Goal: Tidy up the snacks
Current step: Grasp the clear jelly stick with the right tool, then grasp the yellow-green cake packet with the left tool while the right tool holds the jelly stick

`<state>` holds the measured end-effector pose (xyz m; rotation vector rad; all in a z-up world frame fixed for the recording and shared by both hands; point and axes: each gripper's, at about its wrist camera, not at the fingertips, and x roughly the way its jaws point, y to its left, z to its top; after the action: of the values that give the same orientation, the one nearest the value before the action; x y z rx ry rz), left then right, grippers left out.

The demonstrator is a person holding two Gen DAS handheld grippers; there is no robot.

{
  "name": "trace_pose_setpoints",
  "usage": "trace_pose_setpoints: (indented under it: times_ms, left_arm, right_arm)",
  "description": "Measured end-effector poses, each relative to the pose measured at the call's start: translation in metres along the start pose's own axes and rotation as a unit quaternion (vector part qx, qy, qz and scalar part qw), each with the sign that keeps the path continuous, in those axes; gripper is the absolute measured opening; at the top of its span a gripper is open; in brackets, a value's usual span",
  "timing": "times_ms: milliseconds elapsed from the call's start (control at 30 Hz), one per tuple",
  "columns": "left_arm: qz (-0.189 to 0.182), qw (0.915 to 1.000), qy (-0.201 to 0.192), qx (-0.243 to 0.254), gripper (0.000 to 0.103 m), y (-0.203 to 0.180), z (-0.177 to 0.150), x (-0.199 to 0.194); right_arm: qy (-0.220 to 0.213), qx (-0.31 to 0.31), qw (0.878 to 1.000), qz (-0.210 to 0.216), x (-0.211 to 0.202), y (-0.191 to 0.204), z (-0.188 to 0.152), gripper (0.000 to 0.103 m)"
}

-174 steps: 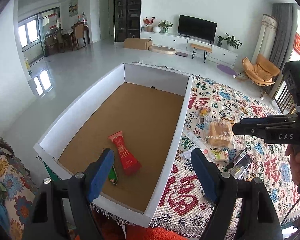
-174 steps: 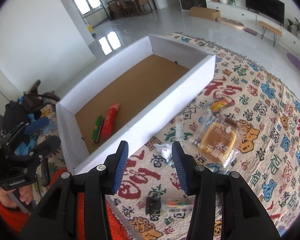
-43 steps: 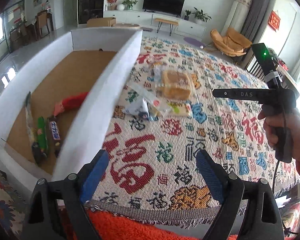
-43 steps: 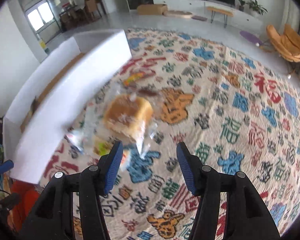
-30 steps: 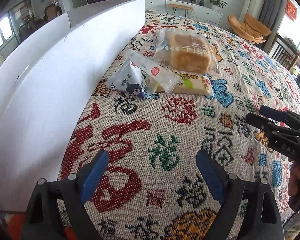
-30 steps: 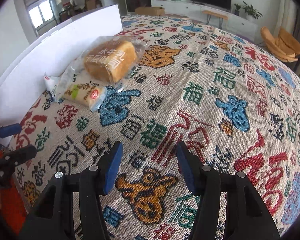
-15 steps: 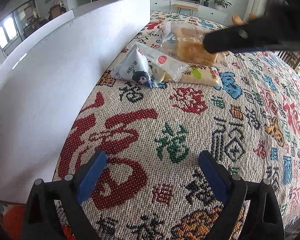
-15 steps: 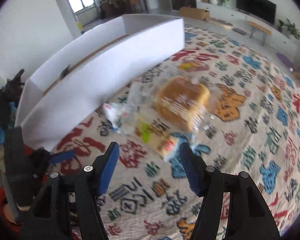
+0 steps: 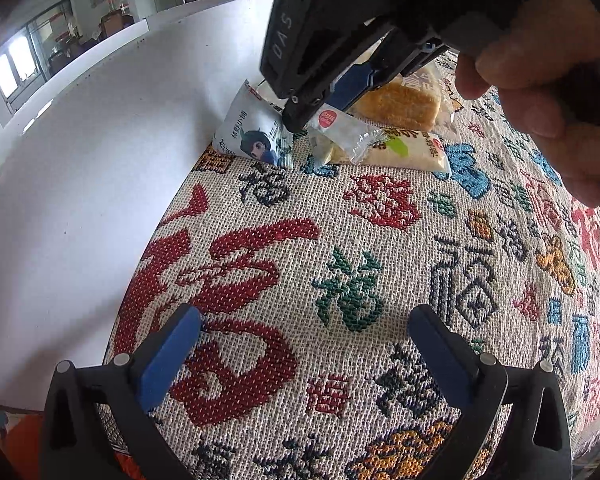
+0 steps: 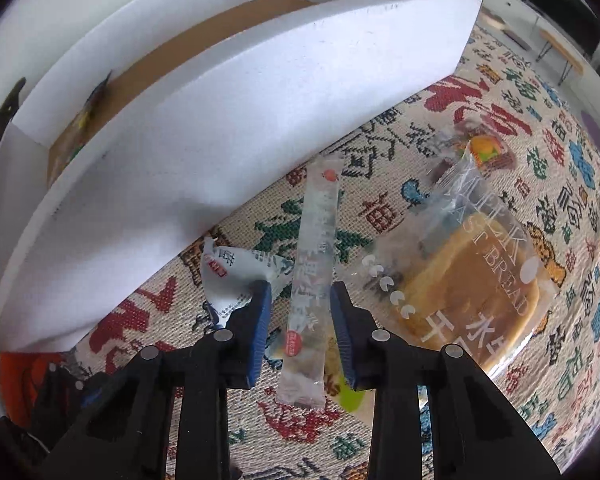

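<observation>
My right gripper (image 10: 300, 300) is open, its blue pads on either side of a long clear stick packet (image 10: 312, 264) with a red dot; the packet also shows in the left wrist view (image 9: 342, 126). A white-blue pouch (image 10: 236, 276) lies just left of it, a bread pack (image 10: 480, 276) to the right, and a yellow-green bar (image 9: 404, 150) underneath. The white box (image 10: 228, 120) with a brown floor stands to the left, with snacks at its far end. My left gripper (image 9: 304, 344) is open and empty, low over the patterned cloth (image 9: 340, 280).
A small orange snack pack (image 10: 488, 152) lies beyond the bread. The white box wall (image 9: 80, 180) runs close along the left of the left gripper. The hand on the right gripper (image 9: 540, 80) fills the upper right of the left wrist view.
My right gripper has come down over the snack pile and now straddles the stick packet. The left gripper has barely moved.
</observation>
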<state>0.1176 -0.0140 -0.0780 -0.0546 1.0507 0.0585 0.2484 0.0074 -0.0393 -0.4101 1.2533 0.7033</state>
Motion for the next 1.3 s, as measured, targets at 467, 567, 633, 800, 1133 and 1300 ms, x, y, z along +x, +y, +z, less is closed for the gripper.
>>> trace_pose_setpoints:
  times_ms: [467,567,633,800,1133,1300]
  left_arm:
    - [0.000,1.0000,0.001,0.000,0.103,-0.001,0.000,0.001]
    - [-0.001,1.0000,0.001,0.000,0.103,0.000,0.000,0.001]
    - [-0.001,1.0000,0.001,0.000,0.103,0.000,0.000,0.001]
    - [-0.001,1.0000,0.001,0.000,0.103,0.000,0.000,0.001]
    - [-0.021,0.9997,0.006,0.004,0.102,-0.001,-0.001,-0.001]
    - [-0.088,0.9937,0.024,0.066,0.102,-0.019,0.026,-0.009]
  right_arm:
    - [-0.050,0.019,0.998,0.043,-0.070,-0.026,-0.092,0.019]
    - [-0.039,0.025,0.998,0.031,-0.072,-0.039,-0.127,0.019]
    - [-0.028,0.032,0.999,0.020,-0.070,-0.050,-0.149,0.019]
    - [-0.024,0.077,0.997,-0.009,-0.067,-0.083,-0.210,0.021]
    - [-0.135,0.103,0.984,-0.055,-0.069,-0.093,-0.273,0.063]
    - [-0.170,0.085,0.979,-0.067,-0.066,-0.086,-0.280,0.073]
